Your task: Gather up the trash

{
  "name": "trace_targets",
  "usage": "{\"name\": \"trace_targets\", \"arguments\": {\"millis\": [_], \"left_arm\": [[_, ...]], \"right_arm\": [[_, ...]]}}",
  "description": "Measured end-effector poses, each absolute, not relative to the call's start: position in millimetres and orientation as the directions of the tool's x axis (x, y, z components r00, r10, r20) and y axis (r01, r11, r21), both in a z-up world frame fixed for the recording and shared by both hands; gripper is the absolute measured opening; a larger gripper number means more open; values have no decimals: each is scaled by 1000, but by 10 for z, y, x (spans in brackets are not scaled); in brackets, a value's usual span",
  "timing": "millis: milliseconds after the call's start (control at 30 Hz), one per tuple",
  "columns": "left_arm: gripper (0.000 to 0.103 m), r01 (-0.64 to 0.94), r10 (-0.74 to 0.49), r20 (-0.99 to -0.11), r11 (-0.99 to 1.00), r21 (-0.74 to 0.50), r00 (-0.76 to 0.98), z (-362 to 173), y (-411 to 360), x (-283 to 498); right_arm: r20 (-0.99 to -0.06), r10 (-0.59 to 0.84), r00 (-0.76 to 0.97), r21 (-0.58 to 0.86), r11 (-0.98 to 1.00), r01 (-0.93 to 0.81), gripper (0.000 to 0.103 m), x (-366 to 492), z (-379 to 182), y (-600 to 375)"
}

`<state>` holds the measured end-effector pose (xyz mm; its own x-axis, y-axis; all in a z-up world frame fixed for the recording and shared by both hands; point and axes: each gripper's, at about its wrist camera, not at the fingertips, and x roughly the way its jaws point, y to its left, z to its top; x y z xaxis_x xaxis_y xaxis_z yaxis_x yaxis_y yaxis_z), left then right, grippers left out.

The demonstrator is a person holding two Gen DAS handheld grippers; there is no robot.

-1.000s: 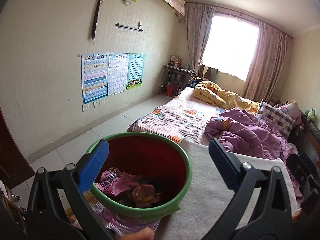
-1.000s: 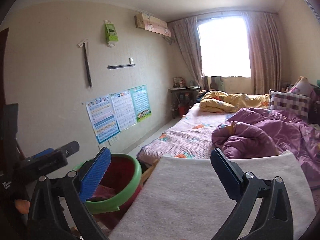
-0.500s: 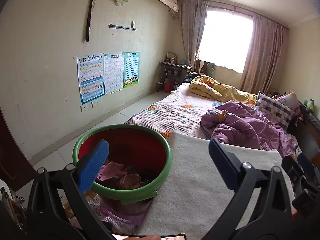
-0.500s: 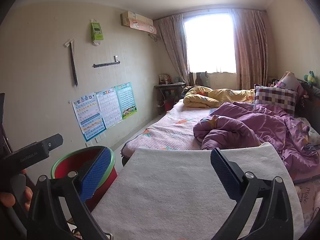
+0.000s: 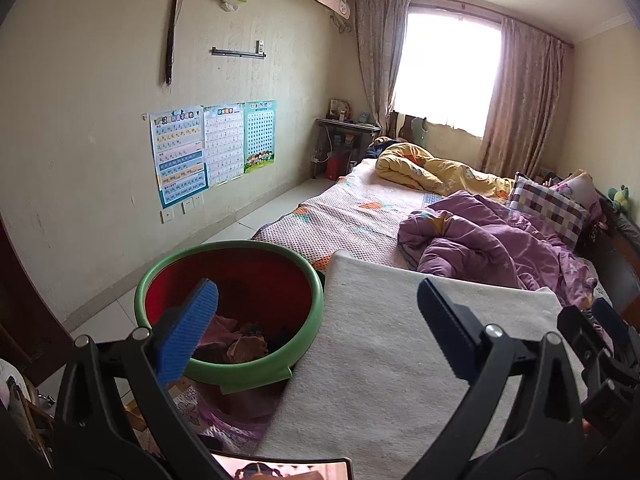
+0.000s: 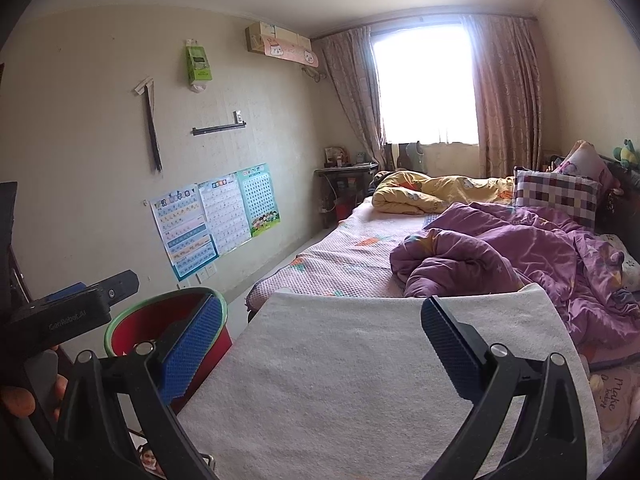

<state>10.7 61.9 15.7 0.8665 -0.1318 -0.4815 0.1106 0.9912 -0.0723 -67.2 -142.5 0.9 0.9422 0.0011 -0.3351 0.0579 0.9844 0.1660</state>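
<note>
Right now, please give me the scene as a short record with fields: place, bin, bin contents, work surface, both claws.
place: bedroom, bed with purple quilt
bin: red bin with green rim, on the floor left of the white mat
bin contents: crumpled wrappers, pinkish and brown; bin is partly filled
work surface: white mat, no trash visible on it
left claw: open, holds nothing, left pad over the bin
right claw: open, holds nothing, over the mat

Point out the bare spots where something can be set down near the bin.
The grey-white felt board is bare, bordered by the red bin with the green rim and the rumpled purple quilt. The pink dotted bedspread beyond is also free. Crowded: inside the bin, and the quilt side.
</note>
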Motion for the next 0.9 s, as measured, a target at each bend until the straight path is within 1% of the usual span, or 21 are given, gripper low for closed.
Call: {"name": "trace_targets", "arguments": {"millis": [467,900], "left_arm": [[98,82,-98,-488,995,-53,867,162,539,81],[98,122,-124,-497,992,-37,859,154,347,96]], "right_arm": [[-342,29,939,170,985,31,97,-632,2,-1470],[-356,8,934,177,982,59,97,-663,-55,-1624]]}}
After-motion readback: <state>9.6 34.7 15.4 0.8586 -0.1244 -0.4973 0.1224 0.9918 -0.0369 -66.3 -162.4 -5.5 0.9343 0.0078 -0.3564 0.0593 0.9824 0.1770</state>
